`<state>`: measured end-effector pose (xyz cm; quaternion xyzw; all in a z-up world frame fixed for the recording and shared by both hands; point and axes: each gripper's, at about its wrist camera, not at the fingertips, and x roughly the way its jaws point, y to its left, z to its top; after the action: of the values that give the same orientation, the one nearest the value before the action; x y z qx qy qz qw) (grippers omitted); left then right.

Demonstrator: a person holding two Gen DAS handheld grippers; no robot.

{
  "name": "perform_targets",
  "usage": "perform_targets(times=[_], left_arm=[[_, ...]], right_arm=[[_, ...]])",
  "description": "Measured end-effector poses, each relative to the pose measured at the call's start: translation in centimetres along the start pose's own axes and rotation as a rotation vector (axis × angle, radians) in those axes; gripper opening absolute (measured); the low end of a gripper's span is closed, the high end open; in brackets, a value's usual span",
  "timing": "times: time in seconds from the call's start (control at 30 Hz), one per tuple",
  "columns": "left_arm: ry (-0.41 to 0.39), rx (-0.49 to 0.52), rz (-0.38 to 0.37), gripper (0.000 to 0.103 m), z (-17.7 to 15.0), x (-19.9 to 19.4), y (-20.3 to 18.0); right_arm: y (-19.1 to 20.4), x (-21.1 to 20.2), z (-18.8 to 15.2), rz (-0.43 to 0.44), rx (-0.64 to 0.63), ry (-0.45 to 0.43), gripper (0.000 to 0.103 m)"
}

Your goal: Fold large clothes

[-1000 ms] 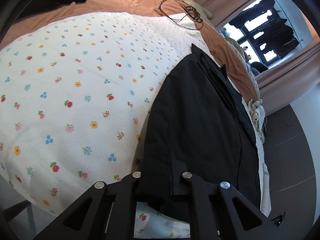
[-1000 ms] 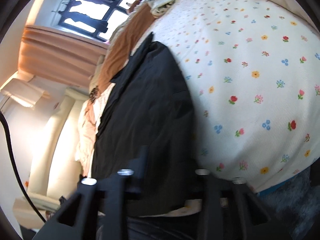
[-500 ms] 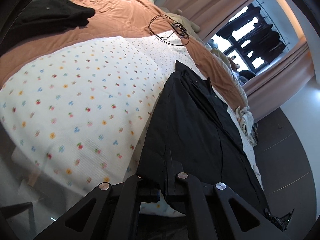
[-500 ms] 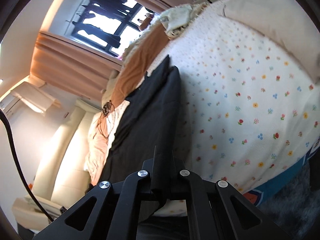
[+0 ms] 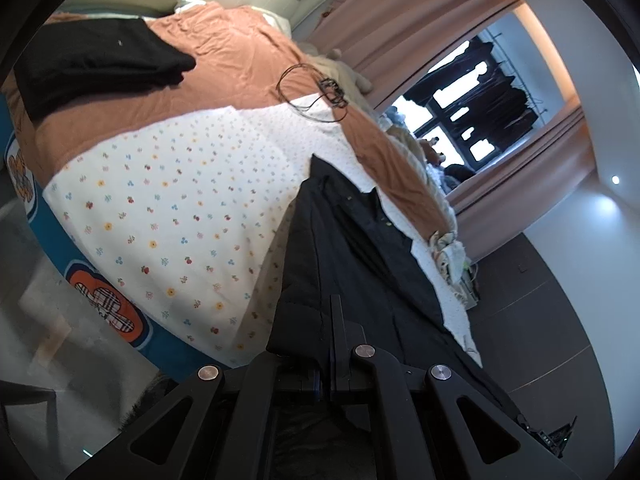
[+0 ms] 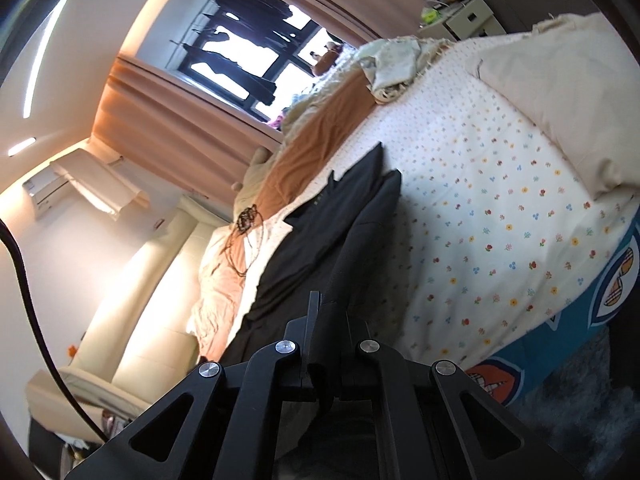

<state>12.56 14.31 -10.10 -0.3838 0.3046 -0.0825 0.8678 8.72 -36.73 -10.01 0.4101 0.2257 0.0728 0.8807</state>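
A large black garment (image 5: 352, 248) stretches from the bed's near edge toward the window, over a white floral sheet (image 5: 168, 200). My left gripper (image 5: 326, 320) is shut on its near hem, pulling the cloth up off the bed. In the right wrist view the same black garment (image 6: 320, 236) runs away from me, and my right gripper (image 6: 328, 312) is shut on another part of that hem. The cloth hangs taut between the bed and both grippers.
A folded black garment (image 5: 92, 60) lies on the orange blanket (image 5: 224, 68) at the far left. A coiled black cable (image 5: 316, 92) rests on the bed. A cream pillow (image 6: 560, 92) and crumpled cloth (image 6: 396, 64) lie at the right. Curtains (image 5: 412, 20) flank the window (image 5: 472, 100).
Both grippers have risen and drawn back from the bed with the hem pinched, lifting the black garment's near end. The bed now looks lower and farther away.
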Motion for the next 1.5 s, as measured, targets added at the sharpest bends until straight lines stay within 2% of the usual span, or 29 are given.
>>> perform_targets(times=[0.4, 0.63, 0.87, 1.17, 1.5], left_arm=[[-0.089, 0.018, -0.109, 0.001, -0.6, -9.8, -3.0], [-0.136, 0.055, -0.141, 0.001, -0.6, -13.7, -5.3], [-0.177, 0.055, -0.172, 0.001, 0.2, -16.2, -6.2], [-0.208, 0.062, -0.203, 0.002, 2.4, -15.5, -8.1], [-0.233, 0.070, -0.206, 0.002, 6.6, -10.9, -11.0]], right_arm=[[4.0, -8.0, -1.2, 0.086, -0.054, -0.078, 0.005], [6.2, -11.8, -1.6, 0.136, -0.076, -0.136, 0.005], [7.9, -13.3, -1.1, 0.175, -0.088, -0.163, 0.005], [9.5, -13.0, 1.0, 0.203, -0.118, -0.217, 0.005], [9.9, -7.9, 6.3, 0.200, -0.123, -0.225, 0.005]])
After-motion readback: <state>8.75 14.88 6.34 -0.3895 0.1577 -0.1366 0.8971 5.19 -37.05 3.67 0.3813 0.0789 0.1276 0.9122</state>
